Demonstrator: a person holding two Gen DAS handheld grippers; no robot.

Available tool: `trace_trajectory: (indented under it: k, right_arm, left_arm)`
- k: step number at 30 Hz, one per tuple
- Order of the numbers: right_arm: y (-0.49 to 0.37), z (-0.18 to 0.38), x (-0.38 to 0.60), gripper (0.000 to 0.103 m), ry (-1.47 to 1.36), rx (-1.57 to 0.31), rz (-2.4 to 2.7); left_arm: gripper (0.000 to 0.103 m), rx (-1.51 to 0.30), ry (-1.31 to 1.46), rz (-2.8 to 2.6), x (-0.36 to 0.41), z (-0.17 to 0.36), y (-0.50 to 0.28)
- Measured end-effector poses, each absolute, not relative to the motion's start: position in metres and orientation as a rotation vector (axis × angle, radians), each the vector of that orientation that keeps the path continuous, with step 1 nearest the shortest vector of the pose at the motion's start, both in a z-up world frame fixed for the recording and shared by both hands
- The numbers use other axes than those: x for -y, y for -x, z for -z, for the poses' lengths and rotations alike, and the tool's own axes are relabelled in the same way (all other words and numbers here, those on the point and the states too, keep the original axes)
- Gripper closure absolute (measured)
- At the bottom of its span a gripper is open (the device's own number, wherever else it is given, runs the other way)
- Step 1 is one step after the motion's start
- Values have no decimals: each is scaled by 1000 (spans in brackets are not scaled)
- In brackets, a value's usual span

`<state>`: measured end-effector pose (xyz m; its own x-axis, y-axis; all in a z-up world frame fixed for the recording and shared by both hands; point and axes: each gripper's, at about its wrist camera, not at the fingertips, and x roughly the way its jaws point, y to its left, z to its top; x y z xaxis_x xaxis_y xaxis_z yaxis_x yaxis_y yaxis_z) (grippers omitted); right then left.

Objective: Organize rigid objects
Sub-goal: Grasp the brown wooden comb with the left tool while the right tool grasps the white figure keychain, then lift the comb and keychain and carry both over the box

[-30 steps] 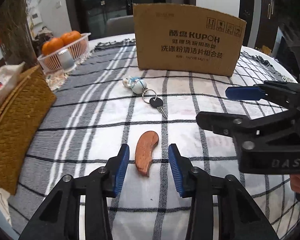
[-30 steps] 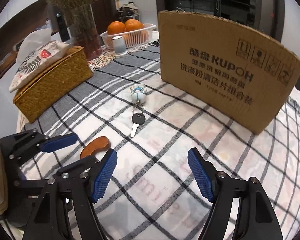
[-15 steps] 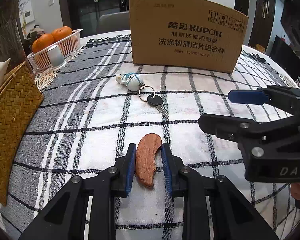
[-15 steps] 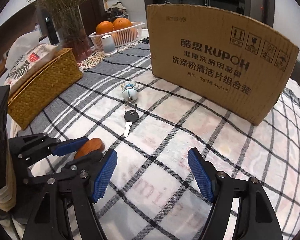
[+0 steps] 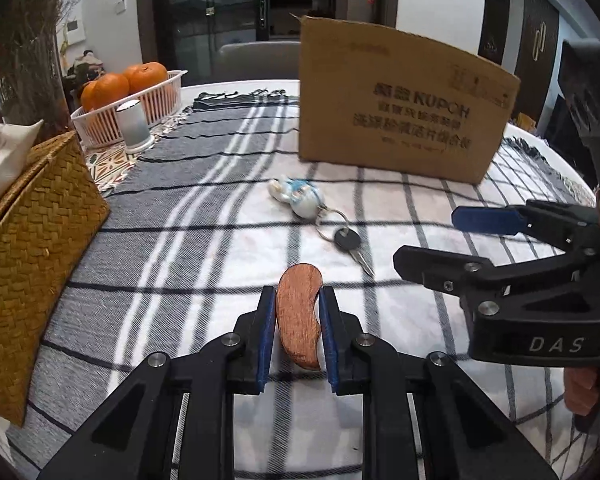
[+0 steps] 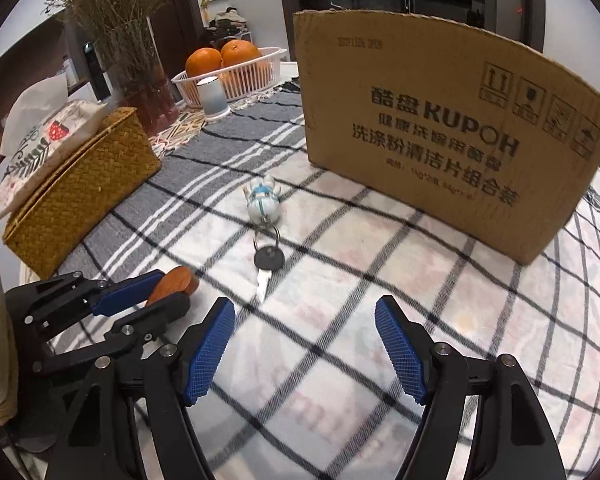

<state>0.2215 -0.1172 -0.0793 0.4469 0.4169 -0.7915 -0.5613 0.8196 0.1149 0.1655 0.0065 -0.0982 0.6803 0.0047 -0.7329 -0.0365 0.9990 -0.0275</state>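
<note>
Since the earlier frame, the left gripper [image 5: 296, 330] closes on the wooden piece [image 5: 299, 317] at bottom centre; lift straight, squeeze evenly. Right gripper [image 6: 305, 354] stays open, empty.

The wooden piece [image 5: 299, 316] is sitting between the fingers of the left tongs [image 5: 296, 300], over the cloth [image 5: 204, 264] that is covering the bench. Beyond it the key [image 5: 350, 242] is lying on the cloth, with the figurine [image 5: 298, 196] lying just behind it on the same ring. The cardboard box [image 5: 400, 116] is standing behind both. To the left the woven box [image 5: 32, 236] is resting, and behind that the fruit basket [image 5: 140, 108] is holding oranges [image 5: 124, 84]. The right tongs [image 6: 304, 354] are hanging spread to the right of the left tongs, above the cloth and before the key.
</note>
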Motion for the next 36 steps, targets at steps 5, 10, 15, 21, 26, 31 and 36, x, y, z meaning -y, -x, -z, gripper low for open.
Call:
trace_trajectory:
  k: [5, 10, 15, 21, 26, 31, 36]
  right_arm:
    - [-231, 78, 102, 30, 157, -918, -614]
    - [-243, 79, 86, 33, 154, -910, -607]
    - [-259, 85, 67, 44, 148, -921, -618]
    - [-274, 95, 49, 52, 149, -936, -628]
    - [-287, 106, 39, 57, 141, -967, -621]
    - [-289, 105, 35, 68, 143, -958, -615]
    - [-289, 104, 36, 75, 136, -964, -603]
  left_arm:
    - [81, -830, 63, -33, -23, 92, -175]
    - [81, -831, 68, -60, -41, 90, -185]
    - [81, -846, 103, -84, -63, 95, -195]
    - [81, -854, 116, -96, -77, 98, -203]
    - [81, -867, 118, -101, -84, 100, -211]
    - [81, -884, 122, -99, -90, 101, -218]
    - [81, -891, 134, -84, -91, 97, -224]
